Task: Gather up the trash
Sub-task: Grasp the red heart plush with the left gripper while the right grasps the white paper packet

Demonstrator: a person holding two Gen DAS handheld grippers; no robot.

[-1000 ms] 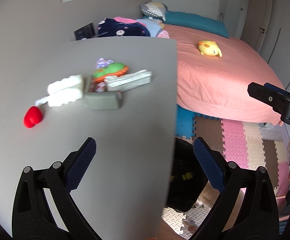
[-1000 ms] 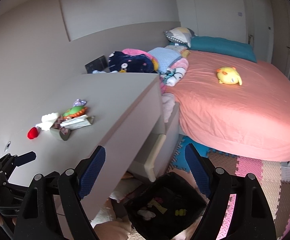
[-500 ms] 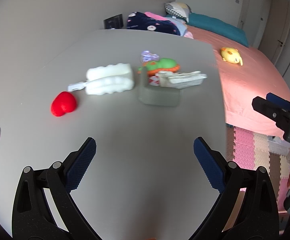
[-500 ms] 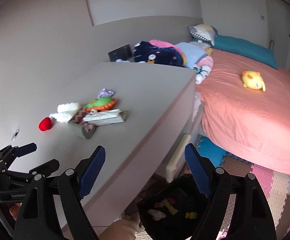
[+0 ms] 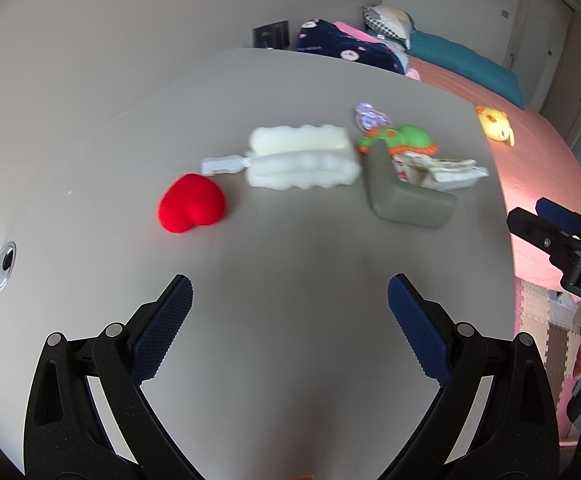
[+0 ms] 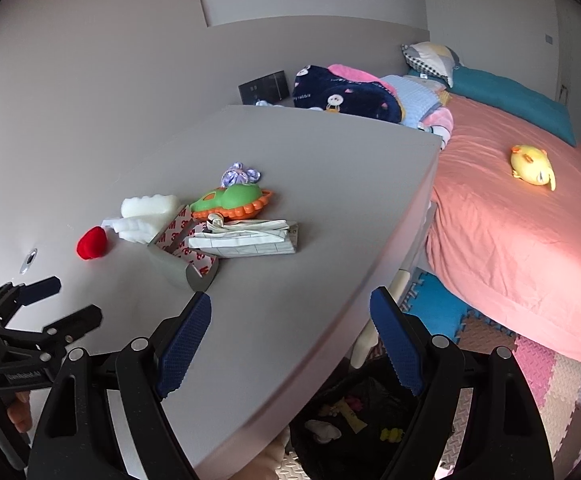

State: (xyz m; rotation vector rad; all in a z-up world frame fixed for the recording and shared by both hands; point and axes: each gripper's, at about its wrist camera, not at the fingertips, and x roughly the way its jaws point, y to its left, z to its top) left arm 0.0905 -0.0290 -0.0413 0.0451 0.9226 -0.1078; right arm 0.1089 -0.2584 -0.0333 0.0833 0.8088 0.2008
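Trash cluster, on the grey table (image 5: 290, 248): red heart-shaped lump (image 5: 191, 208), lying ahead of my left gripper (image 5: 290, 304) and a little toward its left finger, well apart from both pads; white foam piece (image 5: 304, 156) with a small white handle, just beyond the heart; grey corner guard (image 5: 404, 196), bent in an L with printed tape on its inner face, ahead and toward the right finger; folded paper packet (image 6: 246, 238) resting against the guard; green-and-orange toy (image 6: 232, 202) behind it; small purple wrapper (image 6: 240, 174) farthest back. My left jaws are spread wide, nothing between them. My right gripper (image 6: 290, 332) hangs over the table's near edge, jaws likewise released and empty, the corner guard just ahead of its left finger. Below: black bin bag (image 6: 354, 412) holding scraps. Beyond: pink bed (image 6: 522, 232), yellow plush (image 6: 532, 164).
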